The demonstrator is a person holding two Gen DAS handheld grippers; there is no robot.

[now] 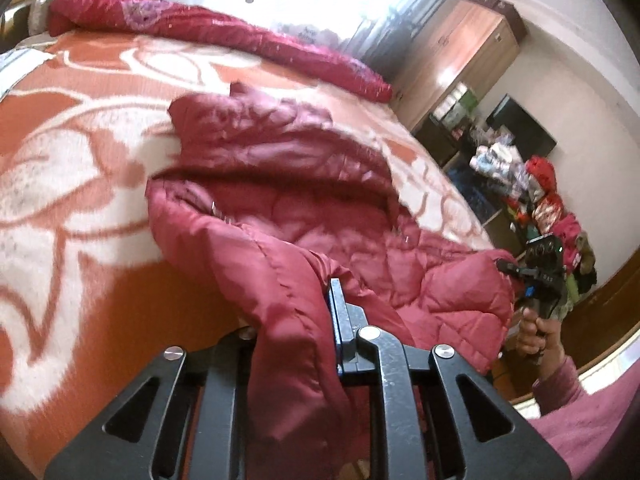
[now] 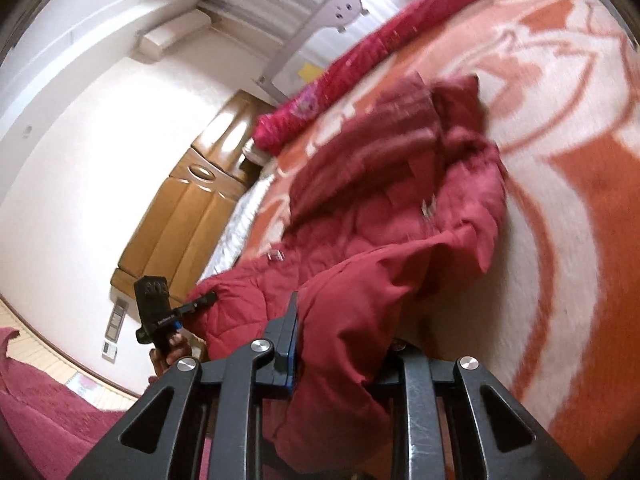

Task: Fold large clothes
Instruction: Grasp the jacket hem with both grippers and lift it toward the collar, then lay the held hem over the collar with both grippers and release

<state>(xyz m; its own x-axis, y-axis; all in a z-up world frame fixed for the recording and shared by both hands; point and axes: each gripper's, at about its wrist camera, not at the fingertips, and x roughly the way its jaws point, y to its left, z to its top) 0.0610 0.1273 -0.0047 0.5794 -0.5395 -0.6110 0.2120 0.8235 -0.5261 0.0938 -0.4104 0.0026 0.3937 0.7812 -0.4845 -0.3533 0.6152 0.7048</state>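
A dark red quilted puffer jacket [image 1: 288, 208] lies spread on the bed and hangs from both grippers at its near edge. My left gripper [image 1: 296, 332] is shut on a bunched fold of the jacket, which hides one finger. My right gripper [image 2: 340, 344] is shut on another fold of the jacket [image 2: 380, 240]. In the left wrist view the right gripper [image 1: 540, 276] shows at the right, clamped on the jacket's edge. In the right wrist view the left gripper [image 2: 160, 312] shows at the left, also on the edge.
The bed is covered by an orange and white blanket [image 1: 80, 152]. A rolled pink-red quilt [image 1: 224, 36] lies along its far side. A wooden wardrobe [image 1: 460, 52] and a pile of clothes [image 1: 540, 192] stand by the wall.
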